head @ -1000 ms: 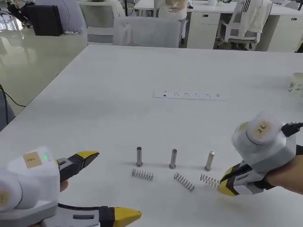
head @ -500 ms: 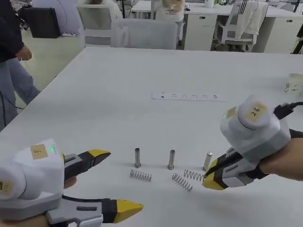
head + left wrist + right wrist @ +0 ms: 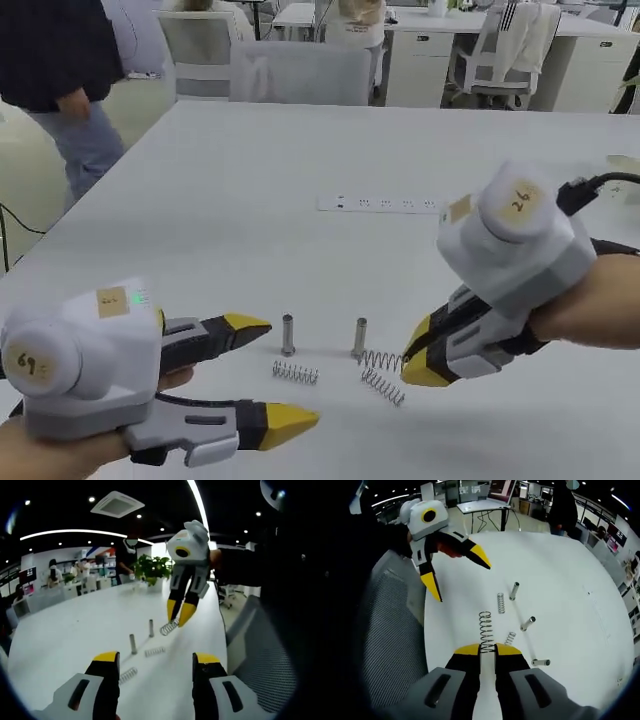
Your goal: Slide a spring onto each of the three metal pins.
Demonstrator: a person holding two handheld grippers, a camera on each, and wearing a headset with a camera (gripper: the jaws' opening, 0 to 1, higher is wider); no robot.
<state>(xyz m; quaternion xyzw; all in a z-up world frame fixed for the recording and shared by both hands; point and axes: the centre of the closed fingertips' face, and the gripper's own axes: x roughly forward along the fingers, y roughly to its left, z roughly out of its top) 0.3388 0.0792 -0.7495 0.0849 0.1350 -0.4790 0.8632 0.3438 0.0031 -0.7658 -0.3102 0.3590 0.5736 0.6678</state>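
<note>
Right gripper view: I'm pinching a coiled wire spring (image 3: 485, 625) by one end in the right gripper (image 3: 487, 650), yellow tips closing on it. Left gripper (image 3: 155, 657) is gaping wide. Two loose springs (image 3: 500, 602) are lying beside three upright cylindrical metal pins (image 3: 514, 591) on the smooth white table (image 3: 560, 570).

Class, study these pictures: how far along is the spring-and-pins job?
Done: nothing; all three pins are bare. In hand: the right claw grips one spring, held above the table. Left: seating it, then the two springs lying on the table. The left claw is open, empty.
</note>
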